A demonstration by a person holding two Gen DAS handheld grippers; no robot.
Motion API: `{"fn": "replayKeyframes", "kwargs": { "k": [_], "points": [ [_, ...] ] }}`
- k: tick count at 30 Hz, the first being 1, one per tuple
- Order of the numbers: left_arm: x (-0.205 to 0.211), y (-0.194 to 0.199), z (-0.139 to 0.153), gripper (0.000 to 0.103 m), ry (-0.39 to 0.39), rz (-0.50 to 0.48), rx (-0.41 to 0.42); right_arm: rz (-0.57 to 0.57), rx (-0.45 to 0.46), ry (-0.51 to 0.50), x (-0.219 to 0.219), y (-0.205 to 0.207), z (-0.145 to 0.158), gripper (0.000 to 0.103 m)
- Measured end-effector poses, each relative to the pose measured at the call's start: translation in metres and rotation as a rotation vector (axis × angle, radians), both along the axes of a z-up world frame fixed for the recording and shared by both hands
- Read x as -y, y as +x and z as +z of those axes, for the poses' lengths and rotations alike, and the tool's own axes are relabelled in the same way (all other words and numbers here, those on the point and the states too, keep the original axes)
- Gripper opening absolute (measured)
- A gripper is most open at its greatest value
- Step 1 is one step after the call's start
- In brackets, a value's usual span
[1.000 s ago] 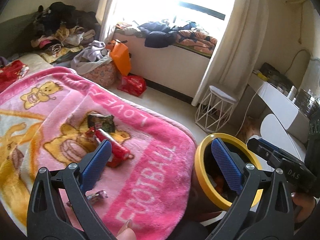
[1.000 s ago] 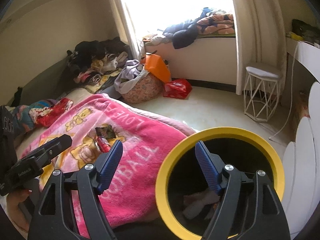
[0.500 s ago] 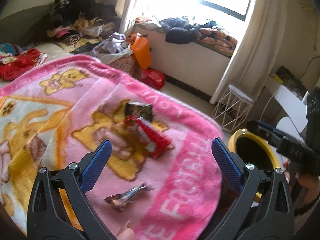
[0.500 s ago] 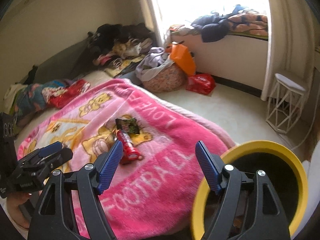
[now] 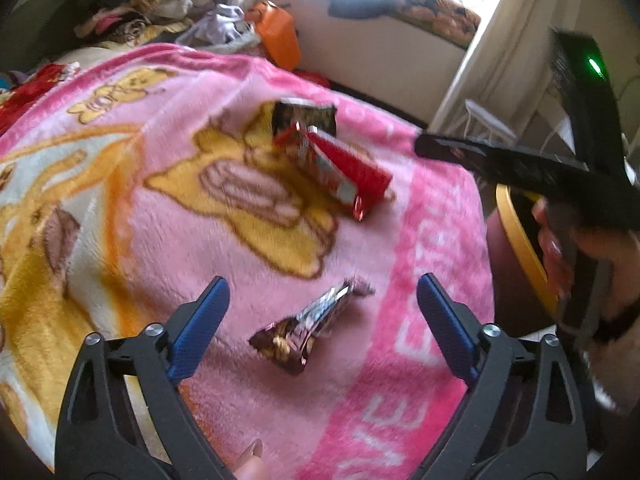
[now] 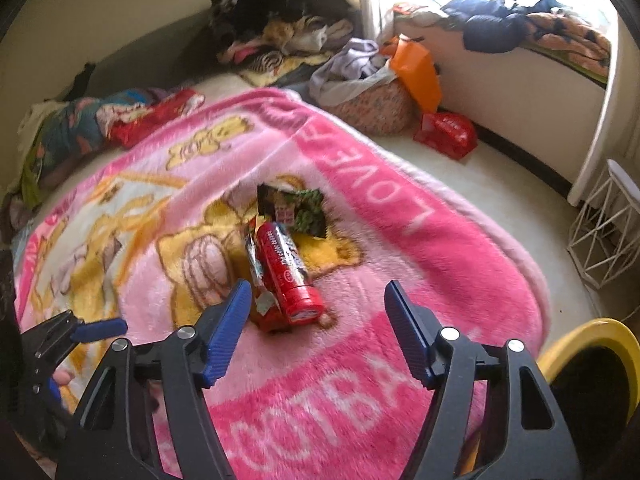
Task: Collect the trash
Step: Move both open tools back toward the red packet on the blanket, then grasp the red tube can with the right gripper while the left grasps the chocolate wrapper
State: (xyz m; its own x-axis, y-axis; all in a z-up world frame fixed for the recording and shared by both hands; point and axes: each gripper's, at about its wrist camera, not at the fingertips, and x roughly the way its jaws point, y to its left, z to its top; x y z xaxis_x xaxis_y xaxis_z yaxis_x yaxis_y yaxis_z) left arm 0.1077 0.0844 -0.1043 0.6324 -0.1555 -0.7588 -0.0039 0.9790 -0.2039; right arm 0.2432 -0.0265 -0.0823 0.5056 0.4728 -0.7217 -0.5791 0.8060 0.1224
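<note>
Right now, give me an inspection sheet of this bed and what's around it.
Surface: pink blanket with bear print covers the bed.
Job's things: brown wrapper lies nearest the left claw; red packet and dark packet lie together mid-blanket; yellow bin stands off the bed's edge.
Clutter: clothes pile, laundry basket, orange bag, red bag.
Grippers: left claw open over the brown wrapper; right claw open, facing the red packet.
Cables: nothing seen.
Surroundings: window ledge with clothes, wire stool.
</note>
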Motion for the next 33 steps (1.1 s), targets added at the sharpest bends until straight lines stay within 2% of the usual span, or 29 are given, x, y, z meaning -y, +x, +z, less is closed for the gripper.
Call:
{"fn": "replayKeyframes", "kwargs": {
  "k": [9,13,19,27,33],
  "points": [
    [0.002,-0.001,-0.021,0.056,0.007,-0.037,-0.067,0.03,-0.079,-0.062,-0.033,0.024,-0.034,0.05],
    [0.007,-0.004,-0.024,0.046,0.02,-0.055,-0.075,0.051,-0.1,-0.085,-0.043,0.029,-0.045,0.037],
    [0.003,-0.002,-0.024,0.027,-0.014,-0.037,-0.077,0.062,-0.126,-0.048,-0.035,0.021,-0.048,0.034],
    [-0.001,-0.001,-0.022,0.026,-0.081,-0.011,-0.072,-0.014,-0.183,0.029,0.004,0.0,-0.048,0.033],
    [0.008,-0.001,-0.011,0.026,-0.082,-0.019,-0.042,-0.064,-0.207,0.082,0.033,-0.023,-0.047,0.032]
  ]
}}
